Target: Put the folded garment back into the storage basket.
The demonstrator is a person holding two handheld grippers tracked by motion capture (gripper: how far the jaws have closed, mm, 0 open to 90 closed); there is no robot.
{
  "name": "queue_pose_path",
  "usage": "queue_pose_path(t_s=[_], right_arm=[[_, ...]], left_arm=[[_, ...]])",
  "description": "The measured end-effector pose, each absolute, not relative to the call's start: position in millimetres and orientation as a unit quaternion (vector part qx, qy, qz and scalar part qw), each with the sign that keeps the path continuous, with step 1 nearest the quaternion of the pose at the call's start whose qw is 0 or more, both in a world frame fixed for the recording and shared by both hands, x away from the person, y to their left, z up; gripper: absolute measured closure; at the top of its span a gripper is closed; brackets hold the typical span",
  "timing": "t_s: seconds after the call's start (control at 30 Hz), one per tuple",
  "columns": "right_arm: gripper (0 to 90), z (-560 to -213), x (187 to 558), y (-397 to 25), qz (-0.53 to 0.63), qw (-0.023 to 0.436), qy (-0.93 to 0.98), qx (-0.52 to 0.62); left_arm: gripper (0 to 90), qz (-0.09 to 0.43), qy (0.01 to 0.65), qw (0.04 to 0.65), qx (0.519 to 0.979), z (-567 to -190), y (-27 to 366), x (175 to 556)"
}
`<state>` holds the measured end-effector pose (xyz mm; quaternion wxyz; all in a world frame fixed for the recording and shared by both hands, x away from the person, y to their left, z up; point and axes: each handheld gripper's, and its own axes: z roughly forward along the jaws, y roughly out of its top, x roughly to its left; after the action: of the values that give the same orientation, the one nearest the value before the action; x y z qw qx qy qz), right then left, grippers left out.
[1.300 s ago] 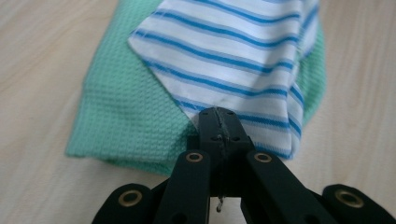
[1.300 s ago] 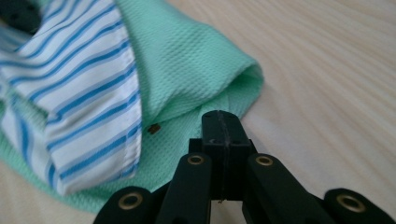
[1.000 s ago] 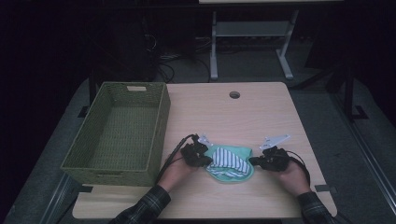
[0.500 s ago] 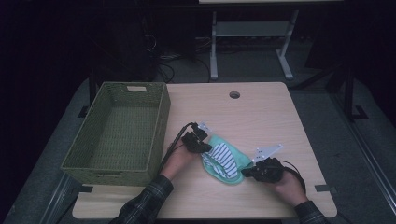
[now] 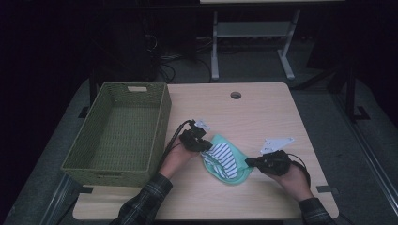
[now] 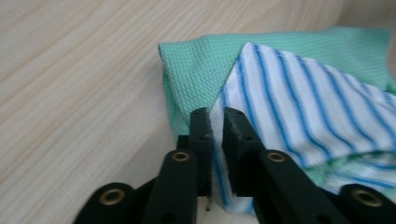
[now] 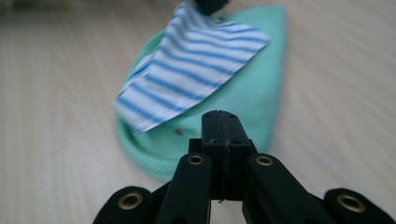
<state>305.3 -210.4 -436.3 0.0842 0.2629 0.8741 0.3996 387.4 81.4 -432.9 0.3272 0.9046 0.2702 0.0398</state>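
On the wooden table [image 5: 263, 108], just right of the wicker basket [image 5: 117, 131], the light, limp cloth [image 5: 225, 160] lay where your left gripper [image 6: 216, 122] pinched its striped corner and your right gripper [image 7: 224, 122] was clenched empty at its green edge, the surer hold being corners.

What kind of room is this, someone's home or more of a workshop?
Probably a lab or workshop rather than a home: a plain wooden table with a cable hole, loose cables on the grey floor behind it, and a bare metal stand in dim surroundings.
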Motion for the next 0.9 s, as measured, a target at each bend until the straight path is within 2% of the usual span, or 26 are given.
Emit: queue_pose_path(t_s=[0.23, 0.4, 0.67, 0.9], right_arm=[[90.0, -441.5, 334.8, -219.5, 0.397, 0.098, 0.862, 0.3], [90.0, -454.8, 348.7, -216.5, 0.38, 0.088, 0.865, 0.315], [90.0, -462.6, 342.3, -203.4, 0.369, 0.07, 0.878, 0.296], [89.7, -461.3, 333.8, -197.1, 0.371, 0.069, 0.883, 0.28]], left_arm=[[64.4, 0.041, 0.271, 0.343, 0.898, -421.8, 92.4, 367.9], [56.7, 0.038, 0.268, 0.346, 0.898, -418.1, 95.1, 349.8], [49.7, 0.033, 0.245, 0.331, 0.911, -425.4, 90.9, 324.6], [44.6, 0.041, 0.223, 0.307, 0.925, -434.5, 84.5, 321.4]])
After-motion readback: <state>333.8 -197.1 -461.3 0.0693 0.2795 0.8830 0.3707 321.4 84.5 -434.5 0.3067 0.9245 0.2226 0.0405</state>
